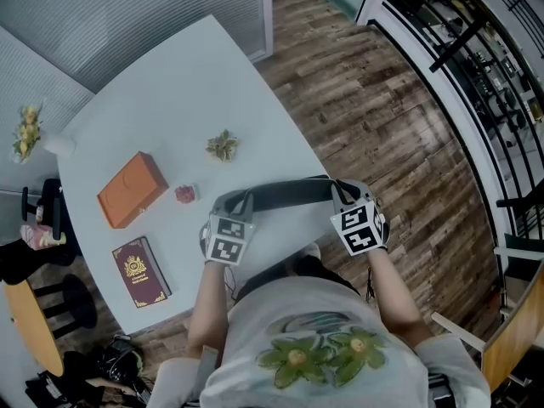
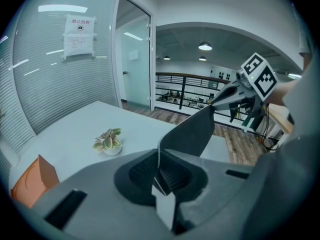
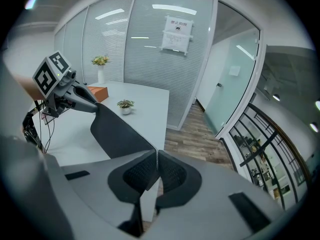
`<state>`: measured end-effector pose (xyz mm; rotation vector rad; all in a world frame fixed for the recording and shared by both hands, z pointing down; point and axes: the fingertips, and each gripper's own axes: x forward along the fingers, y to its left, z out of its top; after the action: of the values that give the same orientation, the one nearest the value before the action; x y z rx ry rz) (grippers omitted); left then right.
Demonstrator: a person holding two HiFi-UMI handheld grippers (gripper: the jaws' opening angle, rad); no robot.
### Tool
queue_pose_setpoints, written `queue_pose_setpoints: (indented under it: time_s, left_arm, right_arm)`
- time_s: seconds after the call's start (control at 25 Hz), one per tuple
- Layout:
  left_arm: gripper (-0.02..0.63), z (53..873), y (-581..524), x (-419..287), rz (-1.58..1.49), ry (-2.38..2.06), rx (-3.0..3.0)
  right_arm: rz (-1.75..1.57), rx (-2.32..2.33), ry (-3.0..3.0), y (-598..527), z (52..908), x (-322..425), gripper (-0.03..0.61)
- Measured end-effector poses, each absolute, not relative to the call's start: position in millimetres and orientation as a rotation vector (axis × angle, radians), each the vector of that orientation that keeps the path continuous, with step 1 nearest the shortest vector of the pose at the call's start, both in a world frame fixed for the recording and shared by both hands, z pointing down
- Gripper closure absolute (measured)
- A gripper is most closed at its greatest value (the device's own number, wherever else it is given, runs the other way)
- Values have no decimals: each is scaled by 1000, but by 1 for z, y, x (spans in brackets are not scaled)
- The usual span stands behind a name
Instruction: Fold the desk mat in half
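- A vase of flowers [image 1: 25, 130] stands at the far left edge of the white table [image 1: 170, 92].
- A red book [image 1: 140, 272] with a gold crest lies flat near the table's near left corner.
- Just beyond the book is an orange box [image 1: 132, 189], set at a slant.
- A small pink thing [image 1: 185, 195] sits just right of the box; what it is cannot be made out.
- A small potted plant [image 1: 222, 146] stands farther back, near the middle of the table.
- The left gripper [image 1: 244, 201] points down and forward. Its jaws are pressed together on the left end of the desk mat [image 1: 285, 195], with the thin edge pinched between the ribbed pads.
- The dark mat is raised off the table and spans the two grippers, over the table's near right edge.
- The right gripper [image 1: 338, 194] is tilted much the same way. Its jaws are likewise clamped tight on the mat's right end.
- To the right lie a wooden floor [image 1: 382, 126] and a black railing [image 1: 459, 66].
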<state>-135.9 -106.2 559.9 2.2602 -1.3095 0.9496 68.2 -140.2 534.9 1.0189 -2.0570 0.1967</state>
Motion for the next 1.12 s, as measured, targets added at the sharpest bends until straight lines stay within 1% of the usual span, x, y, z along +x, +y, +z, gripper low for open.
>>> queue_pose_setpoints:
  time_s: [1.12]
  left_arm:
    - [594, 568, -129, -142, 946, -1275, 2255]
  right_arm:
    - [222, 1018, -2037, -166, 541, 62, 549]
